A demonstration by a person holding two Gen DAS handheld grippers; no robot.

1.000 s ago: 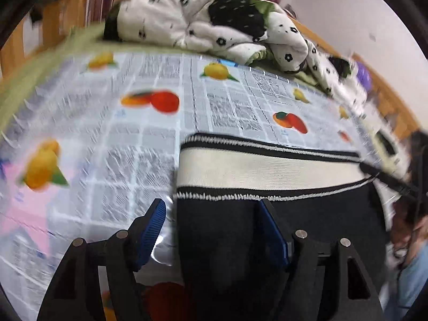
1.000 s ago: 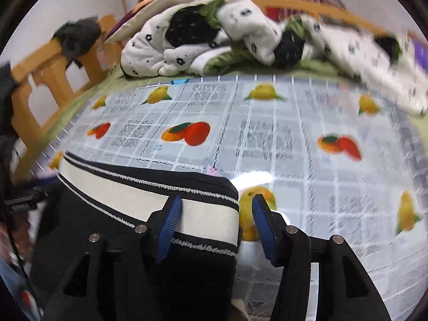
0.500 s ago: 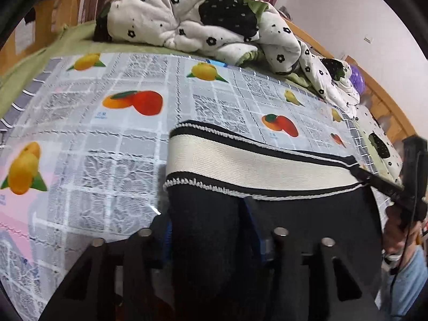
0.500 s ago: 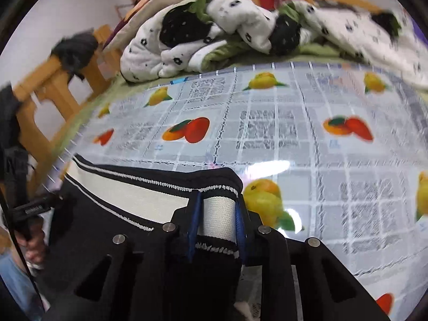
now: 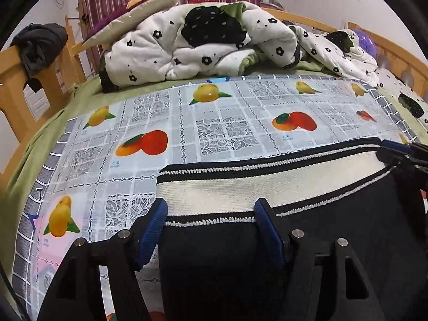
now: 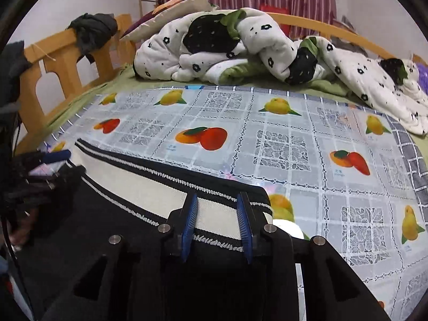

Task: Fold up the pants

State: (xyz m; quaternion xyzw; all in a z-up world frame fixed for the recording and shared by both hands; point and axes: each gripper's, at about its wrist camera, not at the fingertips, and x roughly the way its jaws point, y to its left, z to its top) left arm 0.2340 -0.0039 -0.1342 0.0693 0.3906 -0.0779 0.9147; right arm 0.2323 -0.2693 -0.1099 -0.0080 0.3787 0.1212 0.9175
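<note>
Black pants with a cream, black-edged waistband (image 5: 267,184) lie across the near part of the fruit-print tablecloth (image 5: 214,128). My left gripper (image 5: 212,227) has the waistband's left end between its blue pads, which touch the cloth while the jaws are opening slightly. In the right wrist view, the right gripper (image 6: 217,214) pinches the waistband's right end (image 6: 219,214), its jaws also opening slightly. Each gripper shows in the other's view: the right gripper (image 5: 396,152) and the left gripper (image 6: 53,160). The pants' legs are hidden below the frames.
A rumpled white quilt with black flowers (image 5: 200,42) and a pillow (image 5: 139,13) are piled at the far side of the bed. A wooden headboard (image 5: 16,88) with a dark garment (image 5: 40,45) over it stands at the left. Bare tablecloth stretches beyond the waistband.
Both grippers stood open over the waistband ends a second ago; they have since closed on them. The left view has swung and steadied, and the waistband now stretches between the two grippers.
</note>
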